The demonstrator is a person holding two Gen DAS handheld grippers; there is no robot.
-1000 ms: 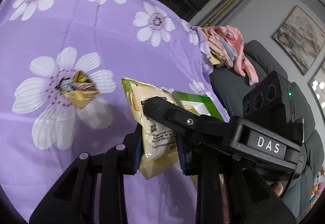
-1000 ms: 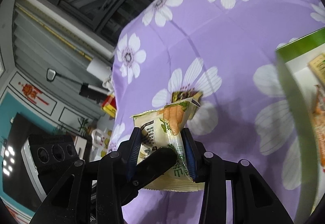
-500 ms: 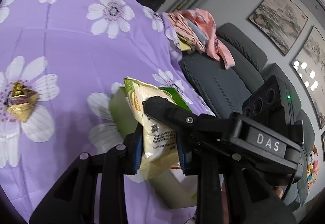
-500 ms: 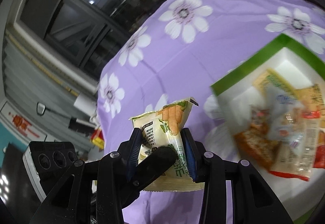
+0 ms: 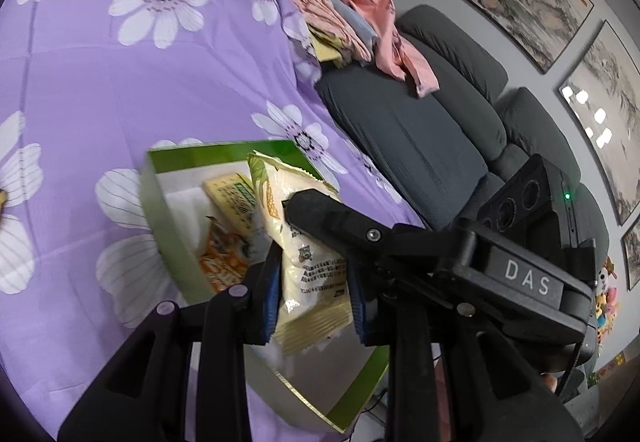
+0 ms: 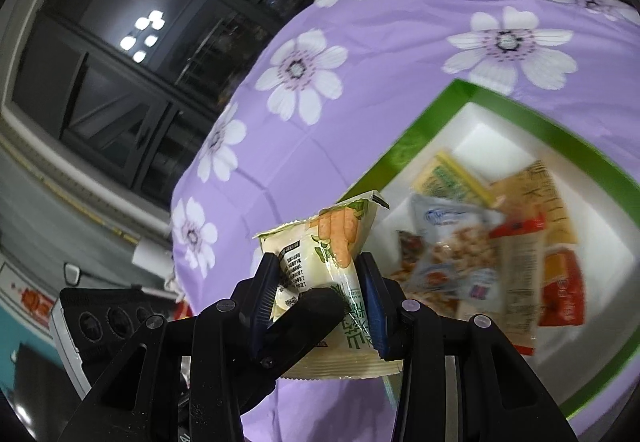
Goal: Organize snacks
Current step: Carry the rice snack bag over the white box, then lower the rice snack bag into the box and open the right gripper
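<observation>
A pale cream snack packet (image 5: 308, 250) is pinched between the blue pads of my left gripper (image 5: 312, 286). A finger of the right gripper (image 5: 332, 222) reaches across it from the right. In the right wrist view the same kind of packet (image 6: 332, 238), with a carrot picture, sits clamped in my right gripper (image 6: 320, 294), and a black finger of the other gripper (image 6: 304, 314) crosses in front. Both grippers are shut on the packet. It hangs over the near edge of a green-rimmed white box (image 6: 420, 133), whose rim (image 5: 160, 226) also shows in the left wrist view. Several snack packets (image 6: 460, 254) lie inside.
A purple cloth with white flowers (image 5: 120, 81) covers the surface under the box. A grey sofa (image 5: 420, 129) stands to the right with a pile of pink clothes (image 5: 360, 9) on it. Framed pictures (image 5: 532, 1) hang on the wall. Dark windows (image 6: 140, 61) lie beyond the cloth.
Both grippers have swung with the packet away from the gold-wrapped snack on the flower toward the green box. The box now fills the view right behind the packet. The grip is unchanged.
</observation>
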